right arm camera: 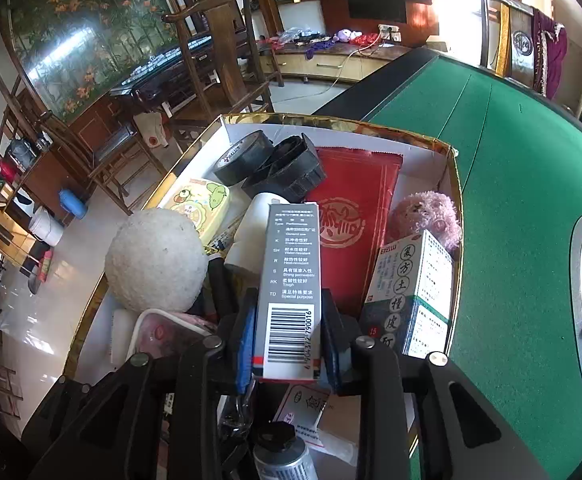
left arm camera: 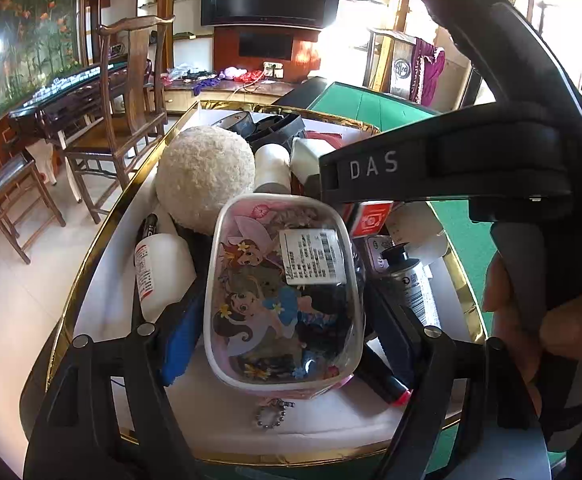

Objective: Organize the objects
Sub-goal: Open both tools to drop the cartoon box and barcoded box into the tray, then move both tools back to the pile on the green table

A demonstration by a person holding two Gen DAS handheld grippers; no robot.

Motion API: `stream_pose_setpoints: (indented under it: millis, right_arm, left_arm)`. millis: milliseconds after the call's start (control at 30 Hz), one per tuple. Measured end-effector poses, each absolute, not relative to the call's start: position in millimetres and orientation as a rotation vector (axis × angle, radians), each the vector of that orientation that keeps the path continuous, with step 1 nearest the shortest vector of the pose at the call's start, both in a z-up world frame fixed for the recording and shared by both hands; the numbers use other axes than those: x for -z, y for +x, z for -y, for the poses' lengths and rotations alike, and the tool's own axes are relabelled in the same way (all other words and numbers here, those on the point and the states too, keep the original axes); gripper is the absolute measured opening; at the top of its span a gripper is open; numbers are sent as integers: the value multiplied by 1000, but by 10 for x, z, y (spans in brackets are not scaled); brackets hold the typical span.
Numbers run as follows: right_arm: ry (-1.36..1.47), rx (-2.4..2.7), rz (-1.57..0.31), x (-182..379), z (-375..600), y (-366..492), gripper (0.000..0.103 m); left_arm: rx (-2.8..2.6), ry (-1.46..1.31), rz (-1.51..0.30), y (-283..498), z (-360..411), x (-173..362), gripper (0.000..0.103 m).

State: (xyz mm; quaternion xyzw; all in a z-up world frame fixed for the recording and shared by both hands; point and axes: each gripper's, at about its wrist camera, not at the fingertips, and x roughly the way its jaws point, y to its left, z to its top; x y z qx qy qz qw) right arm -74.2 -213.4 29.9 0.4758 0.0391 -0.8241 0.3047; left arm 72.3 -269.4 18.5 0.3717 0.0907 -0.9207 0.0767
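We see the left gripper spread around a clear pouch with cartoon fairies. Our right gripper stands around a tall grey carton with barcode; whether it grips we cannot tell.

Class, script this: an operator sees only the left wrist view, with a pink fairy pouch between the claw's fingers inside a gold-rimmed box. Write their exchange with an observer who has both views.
Operator: What is the right claw holding? I see only its black body.
Observer: The right claw is closed on a grey carton with a barcode, its blue pads against both sides.
Operator: What is in the far right corner of the box?
Observer: A pink fluffy toy sits there, beside a red sachet lying flat.
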Motion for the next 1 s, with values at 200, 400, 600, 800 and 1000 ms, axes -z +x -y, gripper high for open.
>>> stream_pose_setpoints:
  millis: [200,400,600,800,1000]
  right_arm:
    - [1210,2212,-114,-425,2073,-654,45]
    - [1134,2245,-3,-589,1728,-530,45]
    - [1098,2272,136,-693,1098,-395,45]
    - [1079,2367,294,-797,69,-285,46]
    - [1047,2541,524,-845,-1145,-170,50]
  left_arm:
    - [2768,1131,-344,722,2726,-232,80]
    - [2774,1098,-364,775,2661,-343,80]
    - [2798,1056,-313,825,2476,-513,80]
    - [2895,1019,-161,789,1990,-757,80]
    - [3042,1145,64,232,1142,-827,80]
